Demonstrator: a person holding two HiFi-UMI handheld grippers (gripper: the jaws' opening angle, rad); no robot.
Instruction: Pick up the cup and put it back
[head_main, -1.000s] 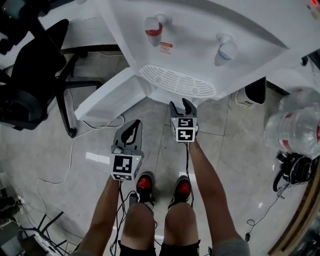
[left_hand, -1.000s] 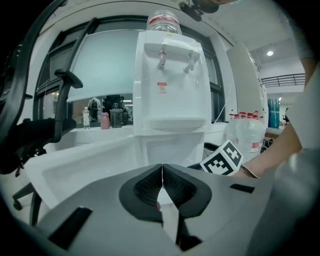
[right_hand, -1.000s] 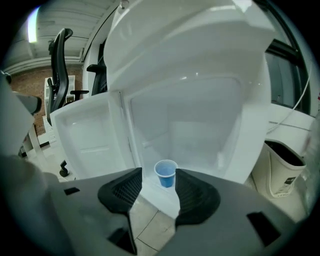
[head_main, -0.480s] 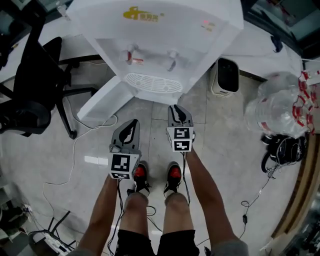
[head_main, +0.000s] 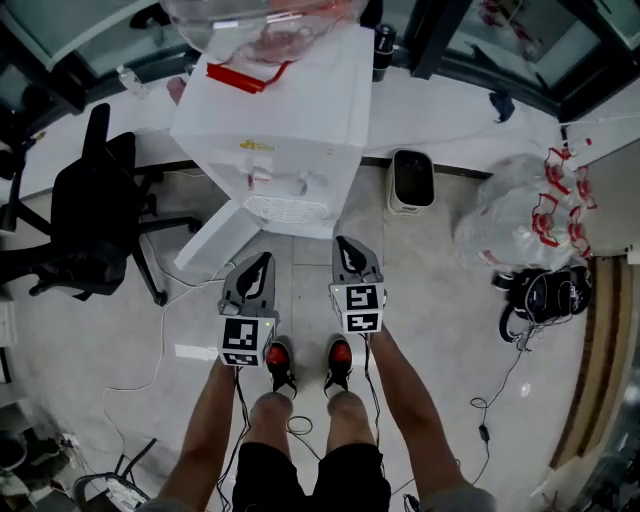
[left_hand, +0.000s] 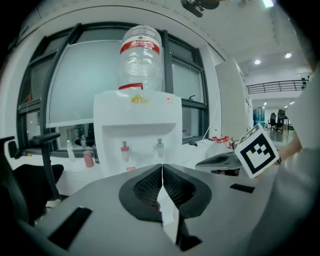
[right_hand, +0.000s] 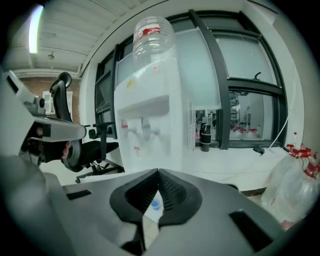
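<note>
Tiled floor (head_main: 440, 300), white water dispenser (head_main: 280, 110) by the windows, black office chair (head_main: 90, 220) at left. Left gripper (left_hand: 162, 167): fingers shut tip to tip, empty. Right gripper (right_hand: 158, 172): fingers just closed, nothing between. Small blue cup (right_hand: 156, 204) glimpsed beneath right fingers, low, well apart.

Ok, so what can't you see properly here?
- Cup: none clearly seen. The tiny blue thing below the right tool is too small to name.
- Bottle: top cut off by the head view's edge.
- Dispenser: base hidden behind the left tool in the left gripper view.
- Taps: blurred in the right gripper view.
</note>
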